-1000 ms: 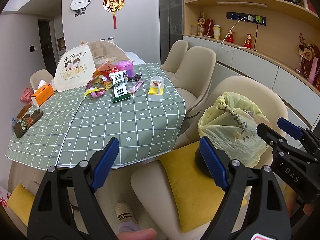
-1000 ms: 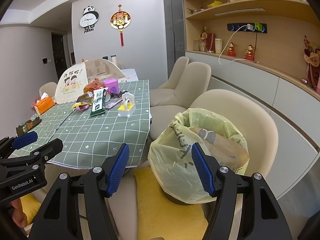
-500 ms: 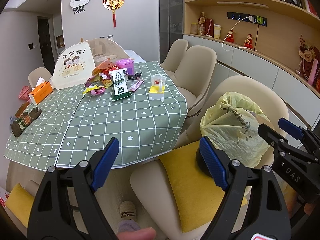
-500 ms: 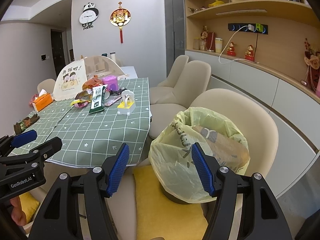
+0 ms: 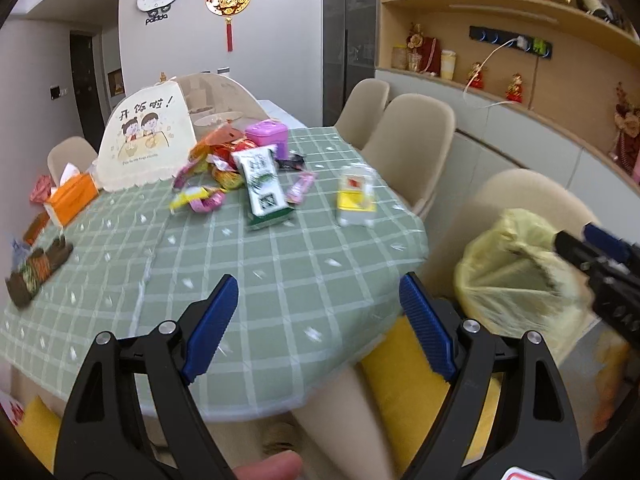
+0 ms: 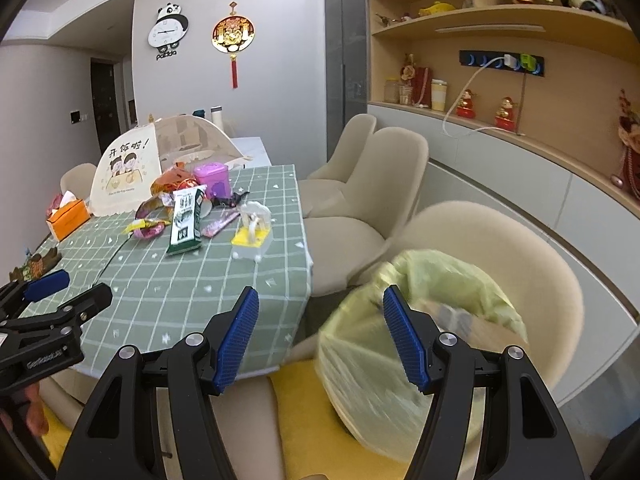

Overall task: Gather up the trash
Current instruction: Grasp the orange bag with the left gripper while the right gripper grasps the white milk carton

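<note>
Both the left gripper (image 5: 318, 316) and right gripper (image 6: 320, 332) hold jaws wide apart, gripping and touching nothing.

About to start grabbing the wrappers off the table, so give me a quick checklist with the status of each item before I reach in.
1. Left gripper open, holding nothing: ok.
2. Right gripper open, holding nothing: ok.
3. Yellow trash bag mouth open on the chair: ok.
4. Wrapper pile in view on the green tablecloth: ok.
5. Green and white carton lying flat, nothing on top: ok.
6. Room left in the bag: cannot tell, blurred.
</note>
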`<state>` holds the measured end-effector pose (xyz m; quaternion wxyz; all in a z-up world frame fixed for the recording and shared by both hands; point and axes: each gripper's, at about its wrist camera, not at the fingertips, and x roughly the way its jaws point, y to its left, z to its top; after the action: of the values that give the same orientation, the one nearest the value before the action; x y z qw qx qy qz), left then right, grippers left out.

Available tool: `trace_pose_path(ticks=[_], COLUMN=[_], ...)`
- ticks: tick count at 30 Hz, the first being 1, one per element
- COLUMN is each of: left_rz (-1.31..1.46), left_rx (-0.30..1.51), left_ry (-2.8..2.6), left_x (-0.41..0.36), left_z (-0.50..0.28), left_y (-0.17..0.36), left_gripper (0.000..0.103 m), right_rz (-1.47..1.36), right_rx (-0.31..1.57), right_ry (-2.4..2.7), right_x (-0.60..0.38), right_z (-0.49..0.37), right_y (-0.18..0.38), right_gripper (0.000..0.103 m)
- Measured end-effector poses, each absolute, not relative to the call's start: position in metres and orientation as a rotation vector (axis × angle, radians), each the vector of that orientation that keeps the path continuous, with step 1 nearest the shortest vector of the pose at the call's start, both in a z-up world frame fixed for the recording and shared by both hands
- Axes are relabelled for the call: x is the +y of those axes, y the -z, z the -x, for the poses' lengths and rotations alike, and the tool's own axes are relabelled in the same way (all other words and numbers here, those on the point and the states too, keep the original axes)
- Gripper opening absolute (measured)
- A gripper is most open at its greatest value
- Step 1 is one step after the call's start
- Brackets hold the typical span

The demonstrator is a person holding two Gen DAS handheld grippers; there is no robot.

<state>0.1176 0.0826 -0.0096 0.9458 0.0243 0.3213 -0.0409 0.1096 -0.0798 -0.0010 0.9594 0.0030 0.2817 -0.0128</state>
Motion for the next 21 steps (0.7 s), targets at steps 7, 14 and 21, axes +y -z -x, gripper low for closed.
trace_pose_path(ticks=[7,14,21], left_rz=[0.010,0.075,0.048], left_rx=[0.683,0.669,0.694], left_ry=[0.118,0.145,0.174], left_x=[0.165,0.245,0.305], left_z=[-0.213,-0.292,-0.359], left_y=[0.014,0.020,0.029], left_gripper=[0.079,0.081,0.080], right_rz=[0.035,0.065,0.081], right_rx=[0.602,0.618,0.667], right_ry=[0.005,0.001,-0.028], right_x=[-0.029,0.017,0.059], right_z=[-0.184,-0.242,-0.287], right_y=[0.003,0.006,0.021], right_gripper=[0.061,0.061,0.061])
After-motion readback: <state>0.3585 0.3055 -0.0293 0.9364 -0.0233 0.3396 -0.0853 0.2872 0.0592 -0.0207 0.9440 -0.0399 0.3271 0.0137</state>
